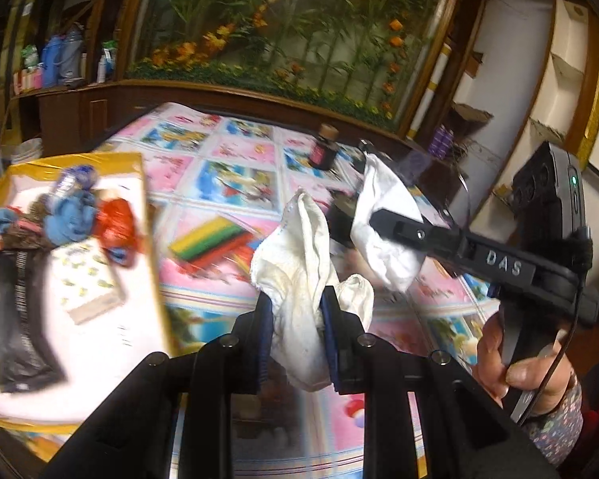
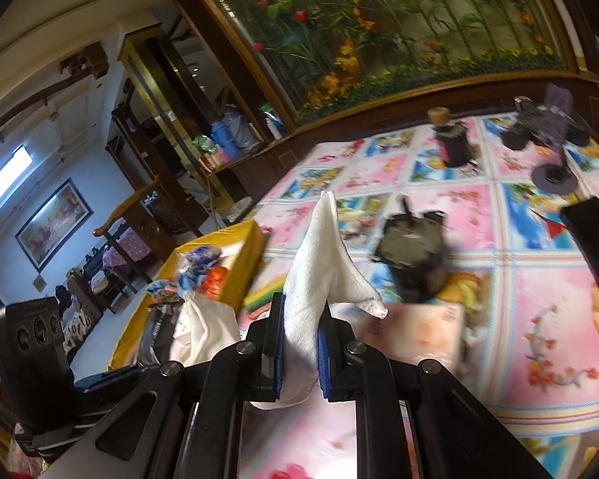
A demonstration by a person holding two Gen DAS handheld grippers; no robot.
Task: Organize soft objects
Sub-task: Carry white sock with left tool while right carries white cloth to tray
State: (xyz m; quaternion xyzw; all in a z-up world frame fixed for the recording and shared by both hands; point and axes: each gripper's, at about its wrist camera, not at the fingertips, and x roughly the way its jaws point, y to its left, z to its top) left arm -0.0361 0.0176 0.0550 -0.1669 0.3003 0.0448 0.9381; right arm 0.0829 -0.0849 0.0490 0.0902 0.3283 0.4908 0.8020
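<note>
White cloth (image 1: 299,279), crumpled, clamped between the left gripper (image 1: 295,335) fingers above the desk (image 1: 227,151). A second white cloth (image 2: 319,275) is pinched between the right gripper (image 2: 301,353) fingers (its tip standing upright beyond them). Left of the left fingers: yellow-rimmed box (image 1: 151,215) of soft items; ahead, a striped sponge (image 1: 207,241).

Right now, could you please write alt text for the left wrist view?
The left gripper pinches a white cloth above a cartoon-print tablecloth, while the right gripper holds another white cloth. A yellow-rimmed tray of soft items sits left.
</note>
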